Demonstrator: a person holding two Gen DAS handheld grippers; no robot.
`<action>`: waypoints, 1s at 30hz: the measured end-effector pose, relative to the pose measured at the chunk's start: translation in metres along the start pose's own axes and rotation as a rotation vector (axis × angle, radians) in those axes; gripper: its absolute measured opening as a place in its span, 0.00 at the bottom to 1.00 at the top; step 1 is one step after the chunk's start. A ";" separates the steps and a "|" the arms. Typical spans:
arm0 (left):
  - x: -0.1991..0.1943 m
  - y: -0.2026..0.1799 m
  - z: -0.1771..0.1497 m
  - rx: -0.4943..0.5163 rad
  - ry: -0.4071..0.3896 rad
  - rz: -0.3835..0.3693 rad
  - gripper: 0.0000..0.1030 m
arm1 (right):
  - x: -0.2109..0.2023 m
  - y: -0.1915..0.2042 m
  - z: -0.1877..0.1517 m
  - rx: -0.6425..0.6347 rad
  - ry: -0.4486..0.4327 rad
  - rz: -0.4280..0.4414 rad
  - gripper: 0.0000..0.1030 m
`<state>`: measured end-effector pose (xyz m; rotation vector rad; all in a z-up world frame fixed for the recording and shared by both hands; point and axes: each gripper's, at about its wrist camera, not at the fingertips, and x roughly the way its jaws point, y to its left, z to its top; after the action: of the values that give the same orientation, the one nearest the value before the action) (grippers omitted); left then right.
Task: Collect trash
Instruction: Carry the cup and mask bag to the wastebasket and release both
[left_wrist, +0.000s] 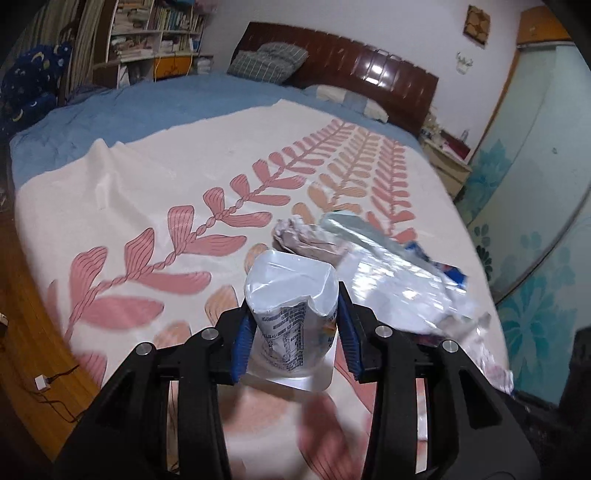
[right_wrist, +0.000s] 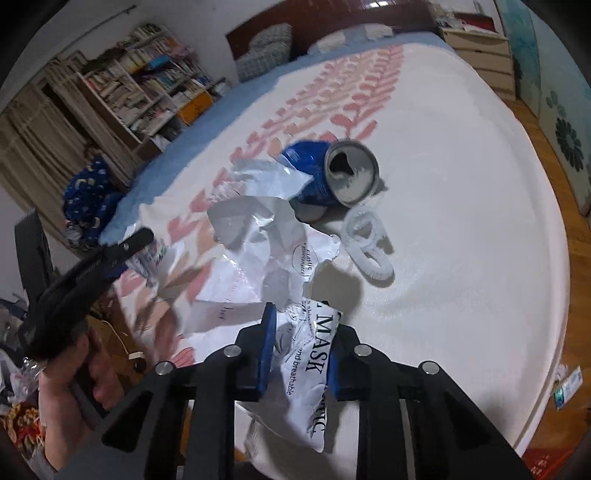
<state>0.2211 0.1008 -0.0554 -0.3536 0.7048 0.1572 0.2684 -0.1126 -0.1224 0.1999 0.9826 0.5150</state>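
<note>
Left gripper (left_wrist: 291, 332) clamped on a white printed pouch (left_wrist: 295, 317), lower centre. Right gripper (right_wrist: 301, 350) pinching a crumpled mask wrapper (right_wrist: 273, 266). Beyond it, mid-frame: crushed blue can (right_wrist: 332, 173), white coiled band (right_wrist: 369, 240) just beside. Leaf-print bedspread (left_wrist: 147, 192) underneath; bookshelf (right_wrist: 147, 85) upper left, dark headboard (left_wrist: 369, 70) at top.

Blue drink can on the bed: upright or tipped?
Tipped: the blue drink can lies on its side, open top facing the right wrist camera.
</note>
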 end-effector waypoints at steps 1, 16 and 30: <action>-0.010 -0.003 -0.003 -0.003 -0.013 -0.008 0.40 | -0.009 0.000 -0.002 -0.006 -0.014 0.027 0.22; -0.111 -0.101 -0.075 -0.006 -0.053 -0.185 0.39 | -0.168 -0.061 -0.008 0.011 -0.149 0.149 0.19; -0.099 -0.421 -0.187 0.440 0.259 -0.687 0.39 | -0.399 -0.337 -0.129 0.246 -0.178 -0.367 0.20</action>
<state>0.1425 -0.3621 -0.0114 -0.1768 0.8127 -0.6968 0.0921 -0.6120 -0.0284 0.2731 0.8813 0.0386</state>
